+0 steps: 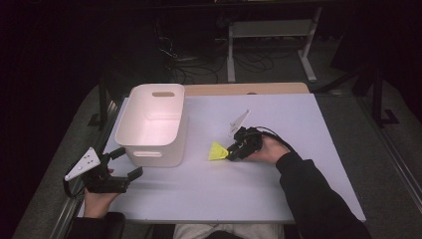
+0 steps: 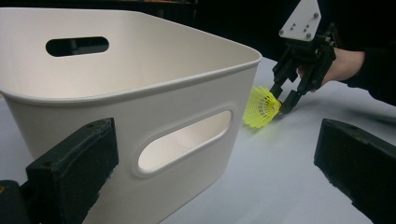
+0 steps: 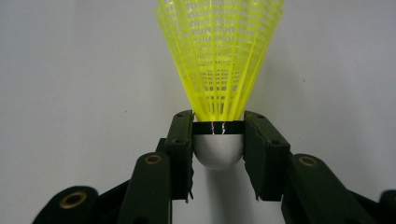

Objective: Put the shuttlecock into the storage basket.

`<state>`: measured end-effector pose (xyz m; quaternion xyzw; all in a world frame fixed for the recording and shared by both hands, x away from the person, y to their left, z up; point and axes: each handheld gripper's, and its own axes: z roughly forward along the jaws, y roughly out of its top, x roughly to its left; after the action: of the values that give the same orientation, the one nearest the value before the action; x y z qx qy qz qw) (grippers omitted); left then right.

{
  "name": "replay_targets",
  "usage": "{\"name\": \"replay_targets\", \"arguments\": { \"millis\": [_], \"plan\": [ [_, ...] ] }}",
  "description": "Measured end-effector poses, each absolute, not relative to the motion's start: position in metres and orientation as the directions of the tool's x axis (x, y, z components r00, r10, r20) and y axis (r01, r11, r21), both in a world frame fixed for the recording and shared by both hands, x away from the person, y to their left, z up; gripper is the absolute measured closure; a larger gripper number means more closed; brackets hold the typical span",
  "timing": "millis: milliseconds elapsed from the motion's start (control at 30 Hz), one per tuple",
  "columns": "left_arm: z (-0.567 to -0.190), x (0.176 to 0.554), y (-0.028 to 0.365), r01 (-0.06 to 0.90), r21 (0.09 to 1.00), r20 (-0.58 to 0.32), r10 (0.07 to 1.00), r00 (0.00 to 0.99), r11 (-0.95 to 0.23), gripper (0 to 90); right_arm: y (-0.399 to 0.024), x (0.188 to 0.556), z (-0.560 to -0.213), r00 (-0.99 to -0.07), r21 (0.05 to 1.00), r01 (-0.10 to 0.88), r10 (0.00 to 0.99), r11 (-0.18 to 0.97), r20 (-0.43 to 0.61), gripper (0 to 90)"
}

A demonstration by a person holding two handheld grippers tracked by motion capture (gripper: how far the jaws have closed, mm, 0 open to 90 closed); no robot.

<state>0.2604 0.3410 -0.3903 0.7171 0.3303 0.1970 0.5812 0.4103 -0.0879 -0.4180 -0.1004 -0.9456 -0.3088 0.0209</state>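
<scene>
Between the closed right tongs (image 3: 218, 140), the yellow shuttlecock (image 3: 219, 70) is clamped by its cork, skirt pointing away.

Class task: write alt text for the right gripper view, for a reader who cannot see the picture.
The right tongs are shut on a yellow shuttlecock, their two black jaws pressing either side of its rounded white cork base. Its yellow mesh skirt fans up and away from the camera over a plain pale tabletop.

A dim lab: white worktable (image 1: 298, 149), floor cables (image 1: 199, 69), metal stand (image 1: 271, 30).
</scene>
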Motion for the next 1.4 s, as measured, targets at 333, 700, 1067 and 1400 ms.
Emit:
{"name": "replay_targets", "arguments": {
  "millis": [333, 700, 1067, 1400],
  "plan": [
    [-0.39, 0.26, 0.341, 0.245, 0.964, -0.101, 0.703, 0.704, -0.106, 0.0, -0.091, 0.41, -0.403, -0.98, 0.581, 0.197, 0.181, 0.79, 0.085, 63.2],
    [-0.39, 0.26, 0.341, 0.245, 0.964, -0.102, 0.703, 0.704, -0.106, 0.0, -0.094, 0.41, -0.387, -0.981, 0.587, 0.187, 0.182, 0.787, 0.069, 63.2],
    [-0.39, 0.26, 0.341, 0.245, 0.964, -0.102, 0.703, 0.704, -0.105, 0.0, -0.093, 0.41, -0.372, -0.981, 0.595, 0.18, 0.186, 0.784, 0.052, 63.2],
    [-0.39, 0.26, 0.341, 0.245, 0.964, -0.102, 0.702, 0.705, -0.107, 0.0, -0.09, 0.41, -0.36, -0.982, 0.601, 0.168, 0.183, 0.781, 0.037, 63.2]
  ]
}}
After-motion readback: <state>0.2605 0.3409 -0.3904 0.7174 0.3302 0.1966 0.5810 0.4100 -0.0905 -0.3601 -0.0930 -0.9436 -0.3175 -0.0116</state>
